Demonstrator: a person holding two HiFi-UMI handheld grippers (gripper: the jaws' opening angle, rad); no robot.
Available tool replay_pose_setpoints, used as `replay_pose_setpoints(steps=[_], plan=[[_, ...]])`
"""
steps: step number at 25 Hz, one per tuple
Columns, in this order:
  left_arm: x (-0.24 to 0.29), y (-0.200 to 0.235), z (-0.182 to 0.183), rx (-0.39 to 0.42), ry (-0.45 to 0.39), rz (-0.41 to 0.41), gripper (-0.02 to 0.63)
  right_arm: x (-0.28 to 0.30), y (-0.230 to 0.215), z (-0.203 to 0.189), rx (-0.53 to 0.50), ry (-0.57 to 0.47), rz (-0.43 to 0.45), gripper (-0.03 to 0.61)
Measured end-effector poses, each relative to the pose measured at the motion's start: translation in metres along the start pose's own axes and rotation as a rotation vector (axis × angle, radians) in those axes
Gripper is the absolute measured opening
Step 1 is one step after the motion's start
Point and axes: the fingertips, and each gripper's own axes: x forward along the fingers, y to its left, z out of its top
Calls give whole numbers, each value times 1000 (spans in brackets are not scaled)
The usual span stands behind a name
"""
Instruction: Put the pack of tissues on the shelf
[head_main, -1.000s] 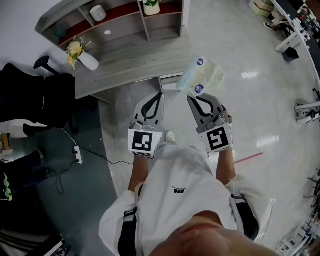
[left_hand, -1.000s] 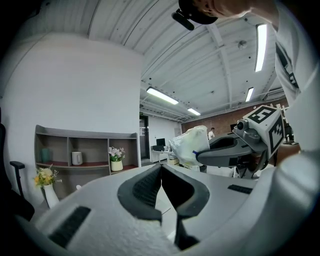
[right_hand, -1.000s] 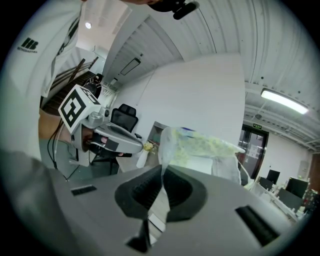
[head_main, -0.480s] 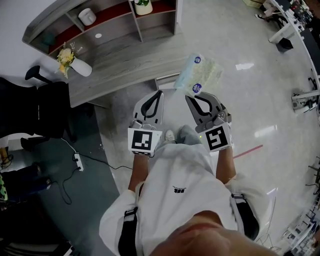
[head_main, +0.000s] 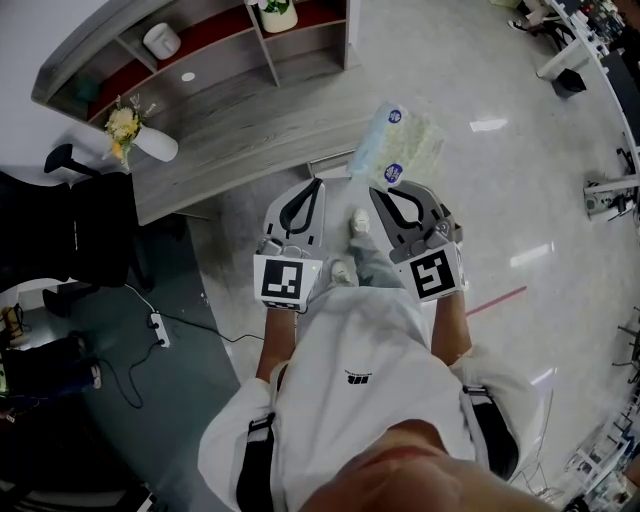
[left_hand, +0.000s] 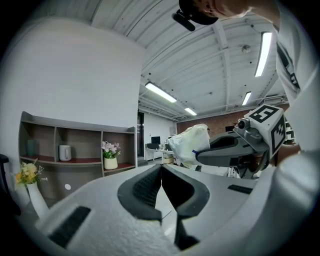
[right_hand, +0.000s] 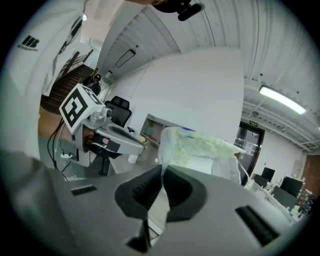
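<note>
A pack of tissues (head_main: 398, 148) in pale green-and-white plastic wrap hangs from my right gripper (head_main: 383, 190), which is shut on the wrap's edge. In the right gripper view the pack (right_hand: 200, 150) stands just past the closed jaws. From the left gripper view the pack (left_hand: 189, 145) shows to the right, held in the right gripper (left_hand: 200, 155). My left gripper (head_main: 317, 184) is shut with nothing in it, beside the right one. The grey shelf (head_main: 210, 55) with red-backed compartments stands ahead and to the left, beyond a grey counter (head_main: 240, 125).
A white vase of yellow flowers (head_main: 135, 135) stands on the counter's left end. The shelf holds a white jar (head_main: 160, 40) and a potted plant (head_main: 275, 12). A black office chair (head_main: 60, 215) and a power strip with cable (head_main: 155, 325) lie left. The person's feet (head_main: 355, 245) show below the grippers.
The counter and shelf have slid left and slightly down in the head view as the person walks; a foot has stepped forward. Both grippers keep their pose, the pack still held.
</note>
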Motion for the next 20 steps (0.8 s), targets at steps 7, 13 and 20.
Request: replay_pose_setpoints(steps=[7,13,20], plan=[[35,23,3,-4,9,26,26,33,-30,-7,3,-13,22,26],[74,47,2,7,26,44,25,67,-62,-15,-1,-22,52,26],[120,71,1,0,49,83,26,105,-99,-24,-12,-30,101,26]])
